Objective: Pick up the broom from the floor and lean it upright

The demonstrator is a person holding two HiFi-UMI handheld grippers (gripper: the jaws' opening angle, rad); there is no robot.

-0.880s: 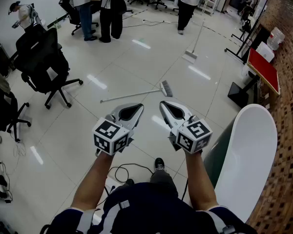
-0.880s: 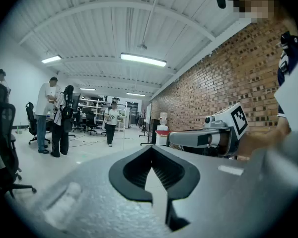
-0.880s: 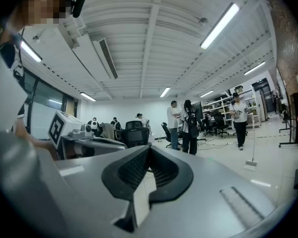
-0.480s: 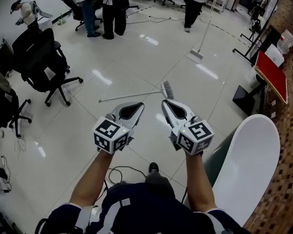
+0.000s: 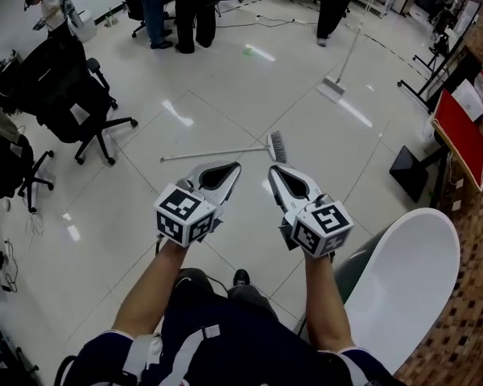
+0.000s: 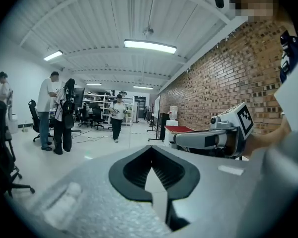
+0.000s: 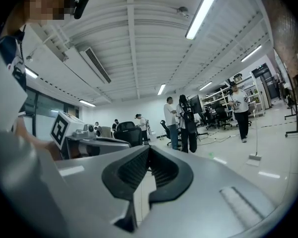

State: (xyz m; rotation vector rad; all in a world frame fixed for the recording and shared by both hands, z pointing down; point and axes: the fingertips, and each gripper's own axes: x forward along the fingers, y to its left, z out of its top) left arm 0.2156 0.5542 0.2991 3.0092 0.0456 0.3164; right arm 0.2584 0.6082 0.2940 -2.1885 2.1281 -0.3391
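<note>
Lying flat on the tile floor, the broom sits just ahead of the 2 grippers, with its bristle head at the right end. The left gripper and right gripper are held side by side above the floor, jaws closed together and empty, clear of the broom.

One broom lying flat, two tongs
</note>
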